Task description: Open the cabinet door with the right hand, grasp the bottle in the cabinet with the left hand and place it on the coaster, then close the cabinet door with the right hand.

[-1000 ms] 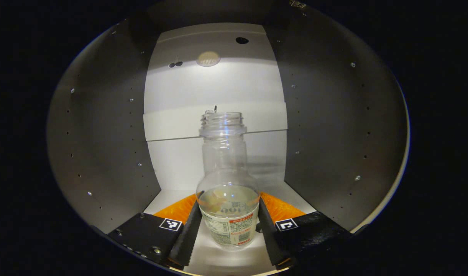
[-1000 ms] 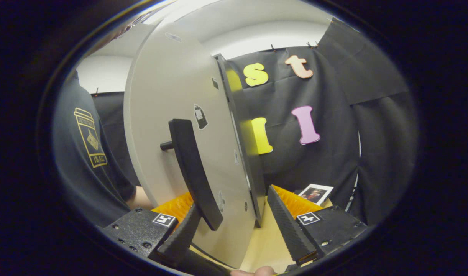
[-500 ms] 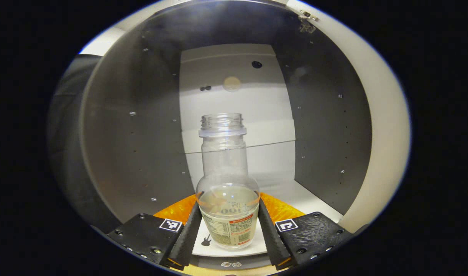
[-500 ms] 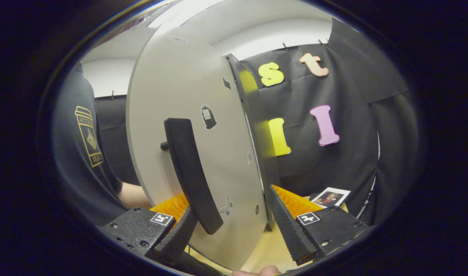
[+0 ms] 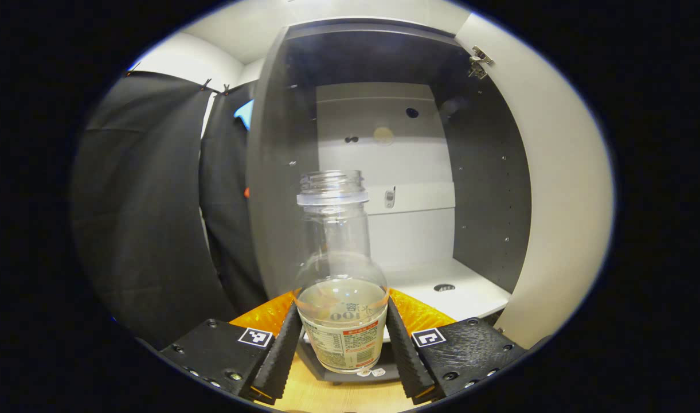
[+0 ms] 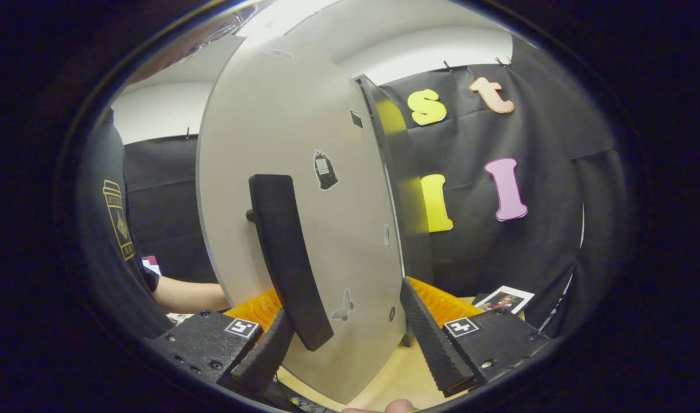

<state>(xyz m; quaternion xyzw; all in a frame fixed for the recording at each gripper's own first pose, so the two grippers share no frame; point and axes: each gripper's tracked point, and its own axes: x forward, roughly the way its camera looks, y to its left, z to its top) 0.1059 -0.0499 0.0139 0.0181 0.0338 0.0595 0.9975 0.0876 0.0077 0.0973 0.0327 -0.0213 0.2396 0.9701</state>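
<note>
**Bottle held in front of the open cabinet**

In the left gripper view, the left gripper [image 5: 341, 344] held the bottle [image 5: 339, 298]. Both fingers [image 5: 281, 353] pressed on its fat lower part, one on each side. The bottle stood straight up at the bottom middle of the frame. It had no cap (the top was open), and a little pale liquid sat in the lower part. A label wrapped around its bottom.

Behind the bottle, in the middle of the frame, was the cabinet [image 5: 481, 189]. It was dark on the sides and white at the back and on the floor. The bottle was in front of the cabinet, over the table [image 5: 327, 396] at the bottom edge.

In the right gripper view, the right gripper [image 6: 350, 344] was spread wide around the door [image 6: 258, 149] and its handle [image 6: 284, 258]. The door's lower edge sat between the two fingers. The left finger [image 6: 264, 355] was right by the bottom of the handle, but I could not tell if it touched. The right finger was apart from the door. A person's arm [image 6: 189, 295] showed at the lower left. A small photo [image 6: 504, 299] lay on the table at the lower right.
</note>
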